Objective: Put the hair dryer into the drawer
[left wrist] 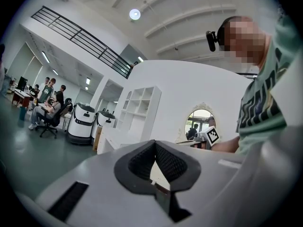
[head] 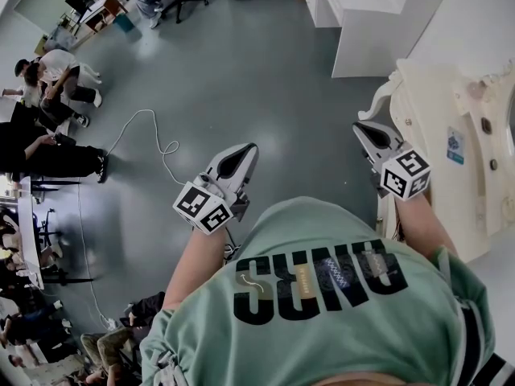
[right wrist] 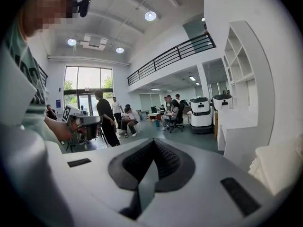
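No hair dryer shows in any view. In the head view my left gripper (head: 245,154) is held out over the grey floor, and its jaws are shut with nothing between them. My right gripper (head: 364,129) is raised beside a cream vanity dresser (head: 451,127) at the right, also shut and empty. In the left gripper view the ribbed pads (left wrist: 165,162) meet at their tips, and the right gripper's marker cube (left wrist: 212,136) shows before an oval mirror (left wrist: 198,122). In the right gripper view the pads (right wrist: 163,160) meet too, and the left gripper (right wrist: 81,125) is seen at the left.
A white cable (head: 145,135) trails over the floor ahead of me. White shelving (head: 366,18) stands at the back right, with white wheeled robots (left wrist: 81,122) near it. Several people sit or stand at desks at the left (head: 48,79). The dresser's corner (right wrist: 279,167) is close at the right.
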`<state>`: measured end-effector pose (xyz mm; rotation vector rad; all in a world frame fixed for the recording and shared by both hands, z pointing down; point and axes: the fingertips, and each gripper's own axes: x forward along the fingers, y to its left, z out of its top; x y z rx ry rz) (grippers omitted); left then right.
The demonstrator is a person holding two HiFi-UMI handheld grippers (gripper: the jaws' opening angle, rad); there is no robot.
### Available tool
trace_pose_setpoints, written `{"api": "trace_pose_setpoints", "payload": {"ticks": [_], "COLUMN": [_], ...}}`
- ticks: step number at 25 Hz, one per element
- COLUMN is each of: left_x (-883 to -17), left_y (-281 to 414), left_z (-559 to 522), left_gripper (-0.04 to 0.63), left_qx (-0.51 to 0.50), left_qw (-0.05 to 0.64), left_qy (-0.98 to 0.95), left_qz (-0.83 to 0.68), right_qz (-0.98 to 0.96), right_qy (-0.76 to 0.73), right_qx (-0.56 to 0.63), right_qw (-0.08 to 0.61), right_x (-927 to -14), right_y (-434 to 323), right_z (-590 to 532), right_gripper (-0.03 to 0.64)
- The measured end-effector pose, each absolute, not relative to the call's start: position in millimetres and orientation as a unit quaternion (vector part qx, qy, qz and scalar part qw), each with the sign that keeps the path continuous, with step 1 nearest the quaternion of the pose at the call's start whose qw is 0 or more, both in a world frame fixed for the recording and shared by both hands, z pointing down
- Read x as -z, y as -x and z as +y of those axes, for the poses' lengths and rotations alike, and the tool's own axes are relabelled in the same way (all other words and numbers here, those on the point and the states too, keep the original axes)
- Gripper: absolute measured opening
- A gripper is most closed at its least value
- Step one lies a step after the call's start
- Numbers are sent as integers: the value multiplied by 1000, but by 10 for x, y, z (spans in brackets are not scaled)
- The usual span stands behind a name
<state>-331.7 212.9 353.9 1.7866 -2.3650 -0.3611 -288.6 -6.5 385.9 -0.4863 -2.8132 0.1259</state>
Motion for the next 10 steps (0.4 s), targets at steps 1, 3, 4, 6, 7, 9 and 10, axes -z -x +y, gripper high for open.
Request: {"api": "trace_pose_setpoints", "payload": {"ticks": [1,3,4,6,7,9,10], "left_x": [-3537,-3541,-3546,-3561,-3567,-3578,-3582], "left_y": [3315,3308,3304,3305,3308,3315,3319], "left_z": [2130,2123,2116,2103,2096,2083,2077], "left_gripper": [9,9,9,9,9,9,9], "left_qx": [121,121,121,121,121,121,121], "left_qw": [78,78,79,81,81,82,83], "left_qy": [-597,-597,-598,-598,-598,-599,-599], "left_qz": [-790,-789,-789,-788,-788,-787,-787], "right_qz": [-975,-975,-975,-975,-974,-974,-974], "right_qy": [169,169,169,170,170,170,170], "right_qx": [-43,-43,-43,-43,-43,-43,-43], "right_qw": [141,140,140,140,141,141,141], "right_x": [-3854,-3848,-3849,-3859,-3865,-3877,-3883], "right_y": [2887,2885,2884,2885,2887,2892,2894], "right_z": [-62,-64,-68,-76,-80,-88,-93], "right_gripper": [-8,-8,-8,-8,-8,-8,-8]}}
